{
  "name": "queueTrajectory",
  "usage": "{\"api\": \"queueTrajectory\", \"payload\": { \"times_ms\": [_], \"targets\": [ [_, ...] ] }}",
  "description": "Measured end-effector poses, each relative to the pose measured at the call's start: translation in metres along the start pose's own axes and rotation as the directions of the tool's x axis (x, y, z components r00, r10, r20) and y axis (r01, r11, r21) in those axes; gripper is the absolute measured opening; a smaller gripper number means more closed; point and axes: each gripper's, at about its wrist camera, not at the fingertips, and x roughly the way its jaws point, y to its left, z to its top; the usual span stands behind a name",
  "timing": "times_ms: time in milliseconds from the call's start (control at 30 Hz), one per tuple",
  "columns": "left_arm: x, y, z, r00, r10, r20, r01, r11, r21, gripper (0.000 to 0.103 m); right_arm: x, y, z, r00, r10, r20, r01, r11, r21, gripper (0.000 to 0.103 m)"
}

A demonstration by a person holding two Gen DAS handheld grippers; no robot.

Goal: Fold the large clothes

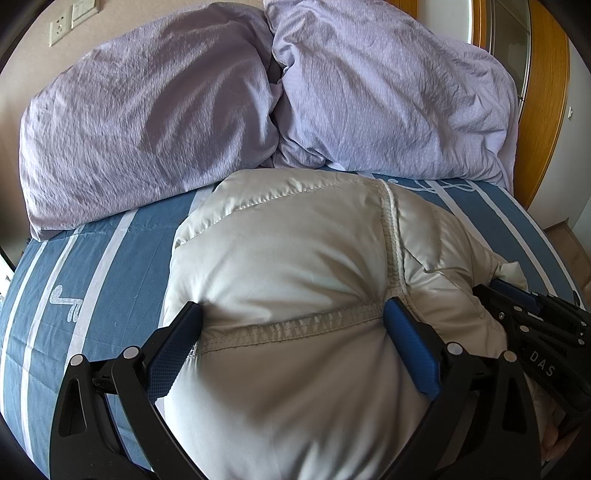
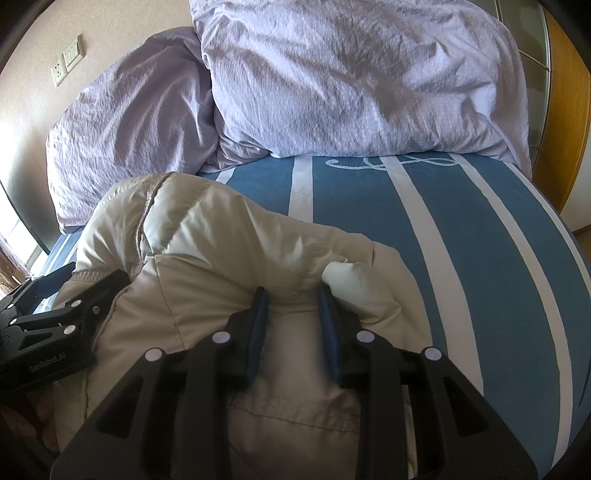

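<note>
A puffy cream down jacket [image 1: 288, 251] lies bundled on the blue-and-white striped bed sheet [image 1: 92, 280]. My left gripper [image 1: 293, 312] spans a wide bulge of it. Both blue pads dent the fabric near a stitched seam, so it is shut on the jacket. In the right wrist view the same jacket [image 2: 207, 240] fills the lower left. There my right gripper [image 2: 292, 295] stands narrow, and a fold of the jacket is pinched between its pads. Each gripper shows at the edge of the other's view: the right gripper [image 1: 535, 314] and the left gripper [image 2: 55, 317], close side by side.
Two lilac pillows [image 1: 147, 122] [image 1: 388, 96] are heaped at the head of the bed, just beyond the jacket. Bare striped sheet [image 2: 461, 240] stretches to the right of the jacket. A wooden frame [image 1: 546, 110] and a wall with sockets [image 1: 61, 27] bound the bed.
</note>
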Motion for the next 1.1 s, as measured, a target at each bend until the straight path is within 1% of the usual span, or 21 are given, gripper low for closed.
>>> {"api": "queueTrajectory", "payload": {
  "times_ms": [133, 200, 400, 533, 700, 833, 867, 900, 933, 967, 1000, 1033, 1100],
  "targets": [
    [-0.002, 0.001, 0.002, 1.0, -0.002, -0.001, 0.002, 1.0, -0.005, 0.099, -0.001, 0.001, 0.0, 1.0, -0.001, 0.001, 0.001, 1.0, 0.002, 0.029],
    [-0.004, 0.002, 0.004, 1.0, -0.009, -0.006, 0.009, 1.0, -0.013, 0.099, -0.002, 0.0, 0.0, 1.0, 0.003, 0.004, -0.003, 1.0, 0.006, 0.03],
    [-0.014, 0.008, 0.007, 1.0, -0.024, -0.013, 0.023, 0.999, -0.044, 0.099, -0.016, -0.002, 0.0, 1.0, 0.012, 0.011, -0.012, 1.0, 0.014, 0.032],
    [-0.02, 0.011, 0.009, 1.0, -0.021, -0.009, 0.021, 0.999, -0.051, 0.098, -0.017, -0.002, -0.003, 1.0, 0.009, -0.014, -0.009, 1.0, -0.001, 0.032],
    [-0.023, 0.008, 0.007, 1.0, -0.008, -0.016, 0.007, 0.999, -0.039, 0.099, -0.013, -0.007, -0.007, 0.999, 0.025, -0.034, -0.024, 0.999, 0.039, 0.032],
    [-0.033, 0.013, 0.006, 1.0, -0.01, -0.014, 0.01, 0.999, -0.047, 0.098, -0.02, -0.007, -0.005, 0.998, 0.024, -0.051, -0.022, 0.999, 0.049, 0.033],
    [-0.036, 0.015, 0.005, 1.0, -0.011, -0.013, 0.01, 0.999, -0.049, 0.098, -0.024, -0.008, -0.005, 0.998, 0.03, -0.052, -0.027, 0.998, 0.055, 0.037],
    [-0.039, 0.02, 0.005, 1.0, -0.013, -0.013, 0.012, 0.998, -0.055, 0.098, -0.028, -0.01, -0.005, 0.998, 0.033, -0.049, -0.03, 0.998, 0.061, 0.047],
    [-0.042, 0.024, 0.005, 1.0, -0.016, -0.013, 0.016, 0.998, -0.063, 0.098, -0.035, -0.013, -0.005, 0.998, 0.035, -0.043, -0.032, 0.997, 0.067, 0.054],
    [-0.044, 0.027, 0.005, 1.0, -0.02, -0.014, 0.019, 0.997, -0.072, 0.098, -0.042, -0.016, -0.006, 0.999, 0.032, -0.034, -0.029, 0.997, 0.07, 0.07],
    [-0.047, 0.033, 0.005, 1.0, -0.025, -0.017, 0.024, 0.996, -0.083, 0.098, -0.049, -0.019, -0.008, 1.0, 0.009, -0.029, -0.007, 0.997, 0.071, 0.079],
    [-0.049, 0.039, 0.005, 0.999, -0.03, -0.022, 0.028, 0.995, -0.094, 0.098, -0.054, -0.024, -0.009, 1.0, 0.0, -0.026, 0.001, 0.997, 0.075, 0.079],
    [-0.052, 0.049, 0.004, 0.999, -0.033, -0.031, 0.03, 0.993, -0.113, 0.098, -0.059, -0.037, -0.013, 0.999, 0.029, -0.039, -0.025, 0.994, 0.106, 0.081]
  ]
}}
